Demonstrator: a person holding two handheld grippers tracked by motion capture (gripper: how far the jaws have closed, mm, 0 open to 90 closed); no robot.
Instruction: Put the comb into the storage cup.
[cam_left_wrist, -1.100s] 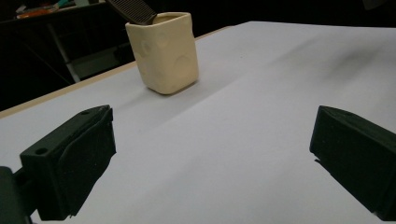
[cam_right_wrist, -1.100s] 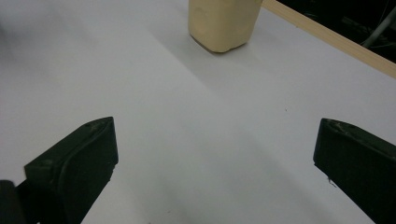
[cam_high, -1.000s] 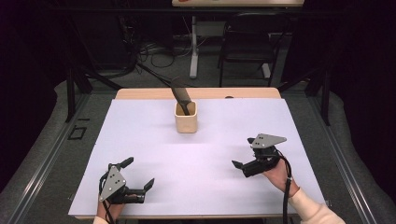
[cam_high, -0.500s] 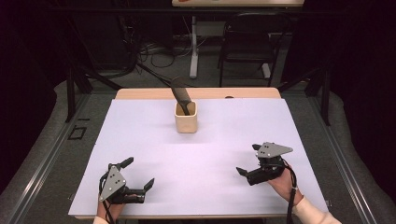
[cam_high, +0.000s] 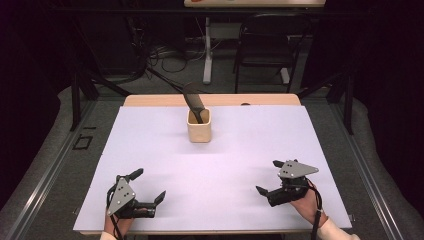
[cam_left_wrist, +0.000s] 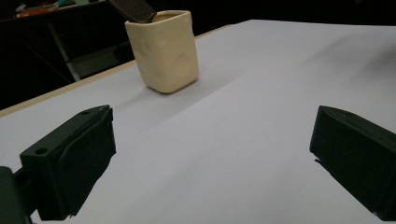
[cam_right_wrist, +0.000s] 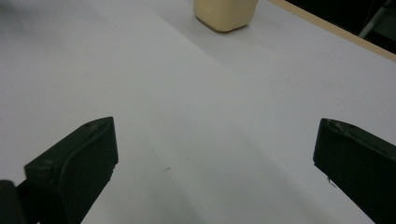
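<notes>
A cream cup (cam_high: 199, 128) stands upright at the far middle of the white-covered table (cam_high: 240, 145). A dark comb-like tool (cam_high: 193, 103) leans out of it to the left. My left gripper (cam_high: 149, 184) rests near the front left edge, open, with nothing between its jaws. My right gripper (cam_high: 268, 176) sits near the front right, also open and empty. In the left gripper view the cup (cam_left_wrist: 164, 51) and the tool (cam_left_wrist: 133, 9) lie ahead of the gripper (cam_left_wrist: 215, 144), well beyond its jaws. The right gripper view shows the cup's base (cam_right_wrist: 226, 11) far beyond the gripper (cam_right_wrist: 215, 158).
The table's wooden far edge (cam_high: 210, 100) runs behind the cup. A dark chair (cam_high: 265, 50) and floor cables (cam_high: 155, 55) lie beyond the table. Metal frame rails (cam_high: 365, 165) flank both sides.
My right gripper has drawn back toward the front edge and slightly right, still open. The left gripper, cup and tool have not moved.
</notes>
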